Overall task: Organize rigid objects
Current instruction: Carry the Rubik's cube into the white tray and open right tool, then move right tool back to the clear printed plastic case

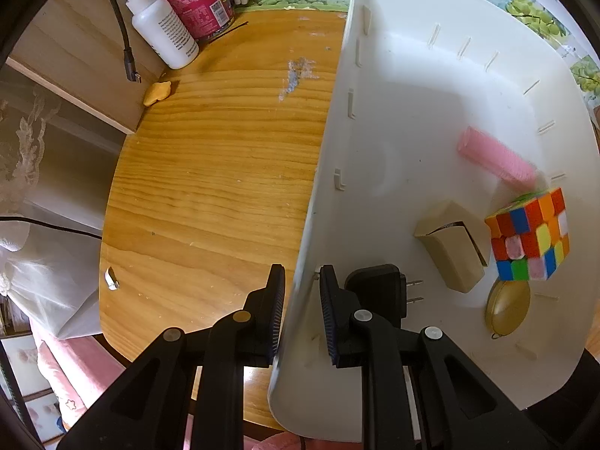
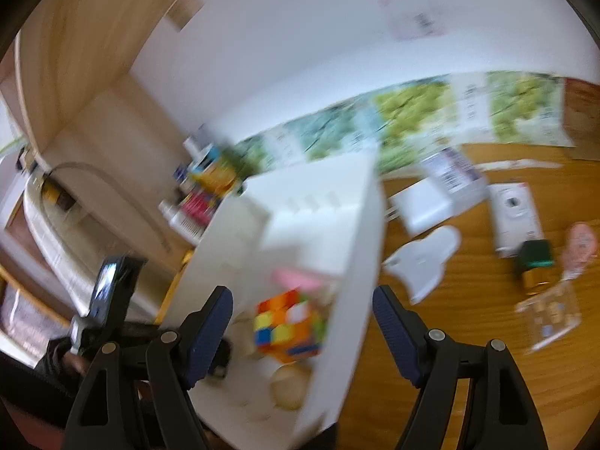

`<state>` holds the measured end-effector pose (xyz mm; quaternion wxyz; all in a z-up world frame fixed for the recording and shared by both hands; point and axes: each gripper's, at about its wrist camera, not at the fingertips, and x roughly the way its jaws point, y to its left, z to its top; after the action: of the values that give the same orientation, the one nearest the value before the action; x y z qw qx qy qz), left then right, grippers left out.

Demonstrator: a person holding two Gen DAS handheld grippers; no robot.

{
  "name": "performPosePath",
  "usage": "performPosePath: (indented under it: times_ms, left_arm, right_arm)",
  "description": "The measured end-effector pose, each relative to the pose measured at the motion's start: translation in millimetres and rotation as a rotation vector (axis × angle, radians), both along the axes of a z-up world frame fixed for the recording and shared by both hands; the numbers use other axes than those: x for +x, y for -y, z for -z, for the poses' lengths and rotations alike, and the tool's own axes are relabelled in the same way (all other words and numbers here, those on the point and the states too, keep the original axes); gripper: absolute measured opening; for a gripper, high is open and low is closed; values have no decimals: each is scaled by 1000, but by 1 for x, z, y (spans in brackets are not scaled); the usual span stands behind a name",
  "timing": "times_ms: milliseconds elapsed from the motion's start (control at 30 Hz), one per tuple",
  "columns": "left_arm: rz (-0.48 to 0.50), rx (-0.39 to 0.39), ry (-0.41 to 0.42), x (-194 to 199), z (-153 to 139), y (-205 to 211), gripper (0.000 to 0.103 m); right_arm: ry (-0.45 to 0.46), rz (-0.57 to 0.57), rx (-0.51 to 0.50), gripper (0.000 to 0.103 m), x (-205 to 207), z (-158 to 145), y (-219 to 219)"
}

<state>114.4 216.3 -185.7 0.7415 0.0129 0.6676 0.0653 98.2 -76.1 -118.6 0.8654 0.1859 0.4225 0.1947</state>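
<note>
The left gripper (image 1: pixel 300 311) is clamped on the near wall of 1 white plastic bin (image 1: pixel 431 86), 1 ribbed pad on each face of it. The bin's inner walls carry small moulded ribs. Inside lie 5 things: 1 black plug adapter (image 1: pixel 386 285) with 2 metal prongs, 1 beige cardboard box (image 1: pixel 450 251), 1 multicoloured puzzle cube (image 1: pixel 528 236), 1 round gold tin (image 1: pixel 506 307) and 1 pink ribbed cylinder (image 1: pixel 495 157). The right gripper (image 2: pixel 302 337) hangs over the bin with its jaws wide apart and nothing between its pads. On the wooden table (image 1: pixel 225 187) stand 1 white bottle (image 1: pixel 161 26) and 1 pink printed can (image 1: pixel 198 0); their print is unreadable.
</note>
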Motion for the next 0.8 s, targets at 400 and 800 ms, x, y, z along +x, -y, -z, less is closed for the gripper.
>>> performPosePath:
  times_ms: [400,800]
  left_arm:
    - [0,-4,-6,3,3,0,21]
    - [-11,-9,-10,4,7,-3,21]
  right_arm:
    - [100,385,-216,78,-8,3,79]
    - [58,551,-377,81,-13,34,123]
